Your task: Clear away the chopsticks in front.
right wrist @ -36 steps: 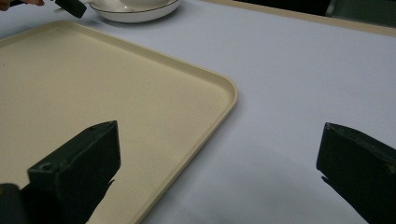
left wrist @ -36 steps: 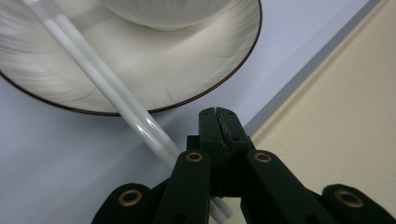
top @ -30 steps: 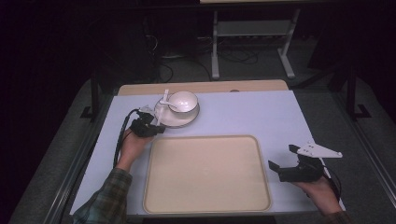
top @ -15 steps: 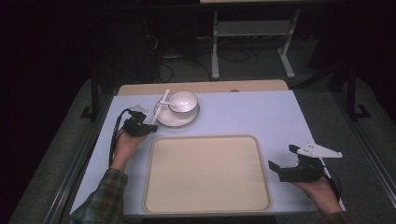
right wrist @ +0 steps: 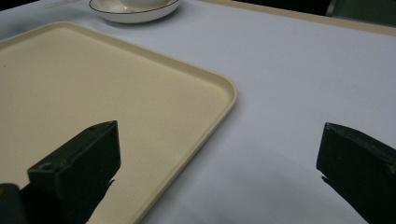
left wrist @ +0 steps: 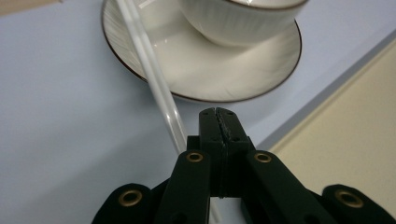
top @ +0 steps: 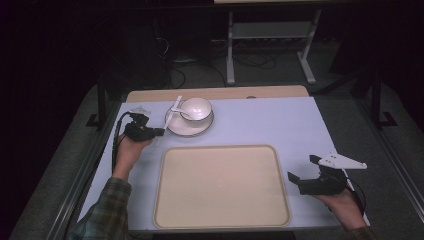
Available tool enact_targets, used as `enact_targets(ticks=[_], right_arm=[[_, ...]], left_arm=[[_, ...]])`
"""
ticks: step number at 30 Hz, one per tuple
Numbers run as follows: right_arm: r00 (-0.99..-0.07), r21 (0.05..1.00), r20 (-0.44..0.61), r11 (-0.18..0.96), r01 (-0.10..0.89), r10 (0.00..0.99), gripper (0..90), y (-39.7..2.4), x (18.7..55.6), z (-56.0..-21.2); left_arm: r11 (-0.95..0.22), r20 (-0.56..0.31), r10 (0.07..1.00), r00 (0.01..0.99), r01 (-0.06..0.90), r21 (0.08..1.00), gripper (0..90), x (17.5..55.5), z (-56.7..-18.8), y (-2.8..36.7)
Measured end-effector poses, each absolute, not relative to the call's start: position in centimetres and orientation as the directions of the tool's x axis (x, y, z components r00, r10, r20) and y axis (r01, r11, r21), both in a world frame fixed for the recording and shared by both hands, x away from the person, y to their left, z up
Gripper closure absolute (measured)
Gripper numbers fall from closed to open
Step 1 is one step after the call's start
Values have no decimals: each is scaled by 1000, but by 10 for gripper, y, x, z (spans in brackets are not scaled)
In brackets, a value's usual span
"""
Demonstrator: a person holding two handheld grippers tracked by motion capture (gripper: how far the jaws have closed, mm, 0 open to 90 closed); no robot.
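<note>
Left gripper (top: 159, 132) clenched on nothing, just at 8 o'clock of the saucer (top: 186, 128), beside a clear stick (left wrist: 154, 84) leaning on its rim. Right gripper (top: 302, 169) released, at 3 o'clock of the tray (top: 220, 187).

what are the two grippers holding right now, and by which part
Nothing. The left gripper is shut with nothing between its fingers, just short of the white ribbed saucer; the clear plastic stick passes beside it. The right gripper hangs open beside the beige plastic tray.
</note>
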State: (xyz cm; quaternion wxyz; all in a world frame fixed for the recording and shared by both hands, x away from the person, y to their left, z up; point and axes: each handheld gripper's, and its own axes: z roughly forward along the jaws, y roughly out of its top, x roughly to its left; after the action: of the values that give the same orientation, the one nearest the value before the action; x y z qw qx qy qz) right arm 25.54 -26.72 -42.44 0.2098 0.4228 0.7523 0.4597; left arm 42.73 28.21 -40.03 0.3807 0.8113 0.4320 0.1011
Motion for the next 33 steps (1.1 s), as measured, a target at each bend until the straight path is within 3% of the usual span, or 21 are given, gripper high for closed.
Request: enact_targets(ticks=[15, 33], right_arm=[[-544, 868, 76, 213, 449, 835, 0, -270, 256, -426], [-543, 867, 86, 205, 454, 835, 0, -271, 257, -426]], left_arm=[[-338, -117, 812, 572, 624, 705, 898, 484, -385, 278], [-330, -94, 837, 540, 634, 699, 898, 529, -413, 264]])
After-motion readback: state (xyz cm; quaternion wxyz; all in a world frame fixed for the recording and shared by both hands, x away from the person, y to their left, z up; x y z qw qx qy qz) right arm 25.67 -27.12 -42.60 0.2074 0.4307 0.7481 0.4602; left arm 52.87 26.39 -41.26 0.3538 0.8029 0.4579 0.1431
